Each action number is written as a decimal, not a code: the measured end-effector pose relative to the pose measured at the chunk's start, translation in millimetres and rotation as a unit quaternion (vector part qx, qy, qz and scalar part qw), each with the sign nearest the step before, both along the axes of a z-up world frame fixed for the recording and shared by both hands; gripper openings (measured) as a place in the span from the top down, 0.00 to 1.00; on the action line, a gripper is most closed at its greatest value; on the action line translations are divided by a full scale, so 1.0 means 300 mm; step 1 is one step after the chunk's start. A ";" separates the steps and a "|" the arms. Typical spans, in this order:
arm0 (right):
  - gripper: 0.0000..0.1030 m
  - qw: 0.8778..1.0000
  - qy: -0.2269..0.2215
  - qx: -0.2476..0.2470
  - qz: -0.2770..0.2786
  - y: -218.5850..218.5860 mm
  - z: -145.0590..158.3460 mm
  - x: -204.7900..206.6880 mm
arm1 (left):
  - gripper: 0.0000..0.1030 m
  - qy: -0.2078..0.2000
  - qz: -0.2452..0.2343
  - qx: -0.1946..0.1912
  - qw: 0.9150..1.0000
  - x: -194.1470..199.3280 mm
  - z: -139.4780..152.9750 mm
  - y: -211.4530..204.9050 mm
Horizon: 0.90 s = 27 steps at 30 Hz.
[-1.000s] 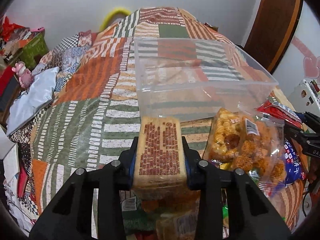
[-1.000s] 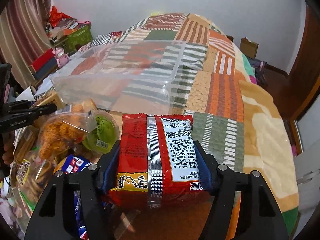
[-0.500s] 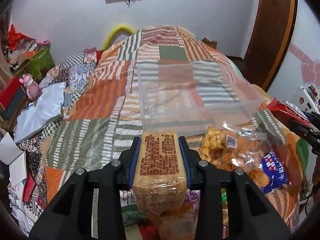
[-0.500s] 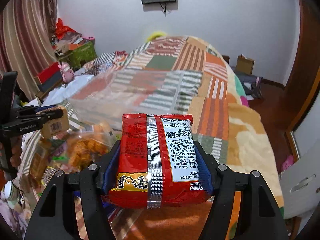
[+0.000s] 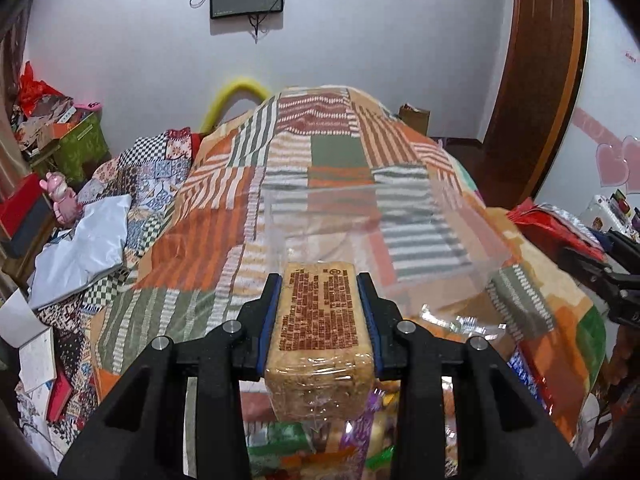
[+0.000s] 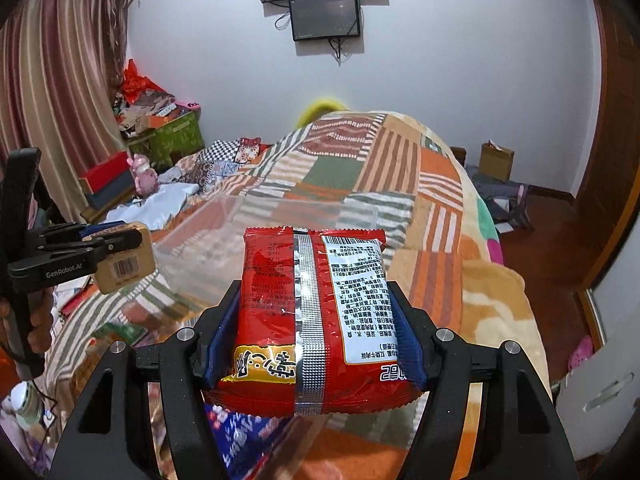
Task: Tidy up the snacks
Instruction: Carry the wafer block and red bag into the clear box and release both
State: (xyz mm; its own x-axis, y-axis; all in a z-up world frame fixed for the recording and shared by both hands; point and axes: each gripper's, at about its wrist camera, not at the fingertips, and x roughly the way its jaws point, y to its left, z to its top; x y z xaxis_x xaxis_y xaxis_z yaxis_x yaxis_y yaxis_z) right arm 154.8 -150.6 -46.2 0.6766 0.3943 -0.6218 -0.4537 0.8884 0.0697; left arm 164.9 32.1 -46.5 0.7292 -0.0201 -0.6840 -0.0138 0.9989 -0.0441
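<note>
My left gripper (image 5: 319,280) is shut on a tan wrapped snack block (image 5: 318,316) with brown print, held in the air above the bed. It also shows in the right wrist view (image 6: 124,256) at the left. My right gripper (image 6: 314,300) is shut on a red snack packet (image 6: 316,320) with a white label, also lifted. A clear plastic bin (image 5: 384,232) lies on the patchwork blanket ahead of both grippers; in the right wrist view the bin (image 6: 260,224) is faint. More snack bags (image 5: 360,440) lie below the left gripper.
The patchwork blanket (image 5: 208,240) covers the bed. A blue snack bag (image 6: 248,436) lies under the right gripper. Boxes, a pink toy (image 5: 60,196) and clutter stand at the left. A wooden door (image 5: 536,80) is at the right. Screens (image 6: 324,16) hang on the wall.
Both grippers have risen with their snacks, so the bin and the snack pile now sit lower and farther in view, and the wall screens have come into sight.
</note>
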 end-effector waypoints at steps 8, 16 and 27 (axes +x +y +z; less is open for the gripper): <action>0.38 1.000 -0.003 -0.006 0.012 0.062 -0.010 0.085 | 0.65 0.003 -0.004 -0.010 1.000 0.110 0.002 -0.018; 0.38 1.000 0.013 -0.009 0.018 0.121 -0.052 0.190 | 0.65 0.019 0.000 -0.012 1.000 0.231 -0.045 -0.014; 0.38 0.998 0.056 -0.036 0.021 0.189 -0.155 0.304 | 0.65 0.053 0.004 0.011 0.999 0.356 -0.147 -0.005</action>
State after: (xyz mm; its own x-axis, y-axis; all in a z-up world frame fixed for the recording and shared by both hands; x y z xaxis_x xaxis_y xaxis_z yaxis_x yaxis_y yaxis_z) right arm 246.1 -94.0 -92.9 0.5848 0.3734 -0.7201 -0.4842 0.8730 0.0594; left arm 271.6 30.5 -90.6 0.6528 0.0007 -0.7576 -0.0253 0.9995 -0.0209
